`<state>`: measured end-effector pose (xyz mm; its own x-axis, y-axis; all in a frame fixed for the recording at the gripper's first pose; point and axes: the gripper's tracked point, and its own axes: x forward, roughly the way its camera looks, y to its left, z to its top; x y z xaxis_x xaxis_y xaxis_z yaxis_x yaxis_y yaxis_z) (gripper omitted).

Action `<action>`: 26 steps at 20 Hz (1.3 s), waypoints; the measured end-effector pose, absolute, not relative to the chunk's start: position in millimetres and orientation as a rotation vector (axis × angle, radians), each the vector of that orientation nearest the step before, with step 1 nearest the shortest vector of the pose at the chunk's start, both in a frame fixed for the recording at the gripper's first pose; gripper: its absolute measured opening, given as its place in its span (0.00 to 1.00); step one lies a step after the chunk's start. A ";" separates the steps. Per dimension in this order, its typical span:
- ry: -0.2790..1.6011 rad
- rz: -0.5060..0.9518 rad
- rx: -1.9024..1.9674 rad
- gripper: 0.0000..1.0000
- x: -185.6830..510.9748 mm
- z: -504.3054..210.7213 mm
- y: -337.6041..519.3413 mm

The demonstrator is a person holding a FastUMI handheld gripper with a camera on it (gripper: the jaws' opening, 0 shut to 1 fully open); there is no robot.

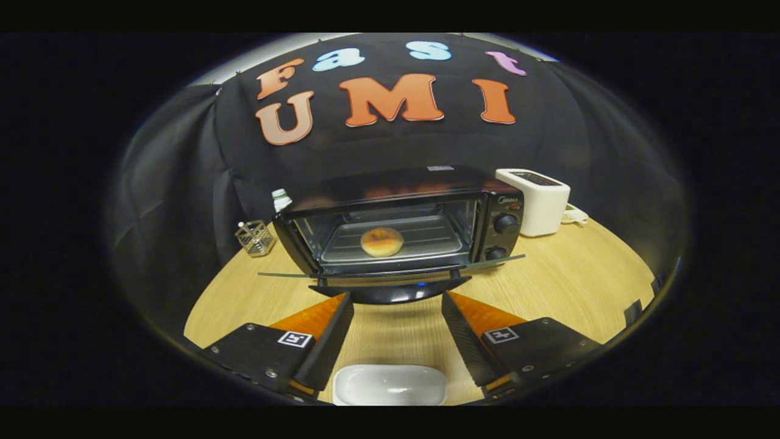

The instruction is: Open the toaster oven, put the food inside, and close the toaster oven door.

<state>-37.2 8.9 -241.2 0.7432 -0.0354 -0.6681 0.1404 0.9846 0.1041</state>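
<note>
Golden bun (382,241) already sits on the rack inside the toaster oven (402,228); my tongs (397,306) hang open, empty, just before the lowered door (390,270). Closing remains: I'd lift its front edge.

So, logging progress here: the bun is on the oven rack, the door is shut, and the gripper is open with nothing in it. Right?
Not quite. The gripper view shows the door folded down open, not shut. The rest holds: the bun lies on the rack inside the oven, and the gripper is open and empty.
</note>
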 end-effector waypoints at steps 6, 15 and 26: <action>0.694 -0.118 0.220 0.85 9.1 -246.1 5.1; 0.460 -0.054 0.141 0.85 20.9 -200.1 20.2; 0.244 0.007 -0.016 0.92 -59.0 -106.9 11.9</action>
<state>-59.0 11.9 -106.9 0.9703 0.0053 -0.2419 -0.0092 0.9998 -0.0148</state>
